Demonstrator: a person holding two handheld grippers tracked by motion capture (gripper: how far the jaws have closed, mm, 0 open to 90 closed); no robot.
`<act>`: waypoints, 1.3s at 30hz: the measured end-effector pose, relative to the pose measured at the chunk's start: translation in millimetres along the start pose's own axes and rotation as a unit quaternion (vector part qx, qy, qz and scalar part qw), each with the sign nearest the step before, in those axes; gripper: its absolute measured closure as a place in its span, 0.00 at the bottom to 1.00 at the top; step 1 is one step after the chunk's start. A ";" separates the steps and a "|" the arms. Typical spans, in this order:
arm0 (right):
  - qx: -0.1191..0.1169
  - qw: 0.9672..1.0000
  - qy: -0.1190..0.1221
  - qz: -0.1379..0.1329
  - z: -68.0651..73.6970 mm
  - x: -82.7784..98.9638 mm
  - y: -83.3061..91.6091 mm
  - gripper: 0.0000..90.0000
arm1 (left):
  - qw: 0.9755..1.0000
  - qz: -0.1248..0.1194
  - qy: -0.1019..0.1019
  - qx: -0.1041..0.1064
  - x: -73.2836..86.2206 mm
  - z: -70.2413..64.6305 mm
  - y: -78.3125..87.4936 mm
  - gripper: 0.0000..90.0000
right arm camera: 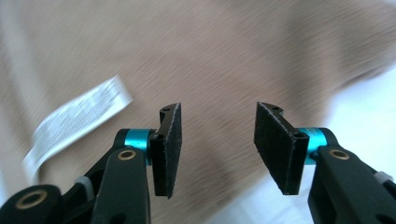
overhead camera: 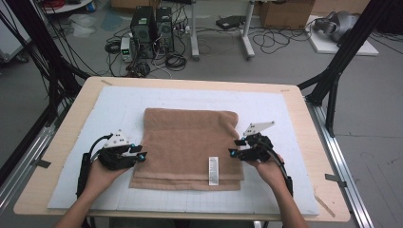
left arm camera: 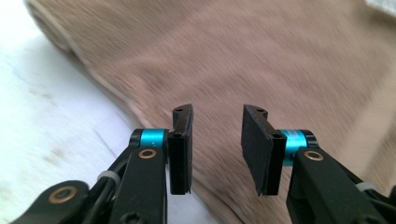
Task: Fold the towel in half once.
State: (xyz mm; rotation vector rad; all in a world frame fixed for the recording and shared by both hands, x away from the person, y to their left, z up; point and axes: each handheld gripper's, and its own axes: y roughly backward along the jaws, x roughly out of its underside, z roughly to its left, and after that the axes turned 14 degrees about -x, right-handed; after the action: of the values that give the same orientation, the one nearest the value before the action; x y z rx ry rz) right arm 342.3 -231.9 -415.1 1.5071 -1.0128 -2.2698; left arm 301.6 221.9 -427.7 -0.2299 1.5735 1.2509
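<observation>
A folded brown towel point(overhead camera: 187, 147) lies flat in the middle of the white mat point(overhead camera: 119, 102), with a white care label point(overhead camera: 214, 170) near its front right corner. My left gripper point(overhead camera: 142, 154) hovers at the towel's left edge and is open, nothing between its pads. My right gripper point(overhead camera: 231, 152) hovers at the towel's right edge, also open and empty. In the left gripper view the towel point(left arm camera: 261, 60) spreads beyond the parted jaws of that gripper point(left arm camera: 215, 149). The right gripper view has the label point(right arm camera: 77, 119) to the left of that gripper point(right arm camera: 217, 149), over the towel point(right arm camera: 210, 51).
The mat covers most of a wooden table point(overhead camera: 71, 118). Black frame struts point(overhead camera: 340, 61) stand at the table's far corners. Computers point(overhead camera: 152, 26), cables and boxes sit on the floor beyond the table.
</observation>
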 end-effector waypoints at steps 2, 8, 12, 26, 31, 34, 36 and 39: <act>-0.013 1.000 -0.002 0.014 6.6 8.6 -7.6 0.57 | 1.000 0.010 -0.008 0.011 5.2 -4.1 -1.1 0.71; -0.009 1.000 0.005 0.019 11.7 19.4 -17.5 0.73 | 0.999 0.021 -0.032 0.015 14.2 -12.3 -5.3 0.81; -0.009 1.000 0.013 0.022 10.6 18.1 -19.4 0.89 | 0.999 0.021 -0.033 0.016 12.9 -12.8 -6.3 0.96; -0.011 0.999 0.039 0.014 24.2 6.1 -4.1 0.94 | 0.999 -0.006 -0.025 0.021 10.2 -11.7 18.3 0.96; -0.018 0.999 0.042 0.000 31.9 4.3 3.9 0.94 | 0.999 -0.016 -0.019 0.027 10.6 -10.1 29.7 0.96; -0.027 0.999 0.046 -0.003 36.7 1.5 10.2 0.94 | 0.999 -0.023 -0.018 0.028 8.6 -9.1 37.7 0.96; -0.031 0.998 0.048 -0.004 40.1 -0.8 13.7 0.94 | 0.999 -0.026 -0.021 0.029 7.3 -8.9 42.5 0.96; -0.034 0.998 0.055 -0.007 44.7 -4.6 17.7 0.94 | 0.999 -0.032 -0.021 0.027 6.4 -8.5 48.6 0.96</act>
State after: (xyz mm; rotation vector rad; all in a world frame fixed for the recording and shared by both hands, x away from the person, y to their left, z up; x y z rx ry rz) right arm 301.9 -223.8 -389.9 1.5974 -0.8883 -2.1798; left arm 260.6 238.9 -405.2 -0.2167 1.5494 1.1561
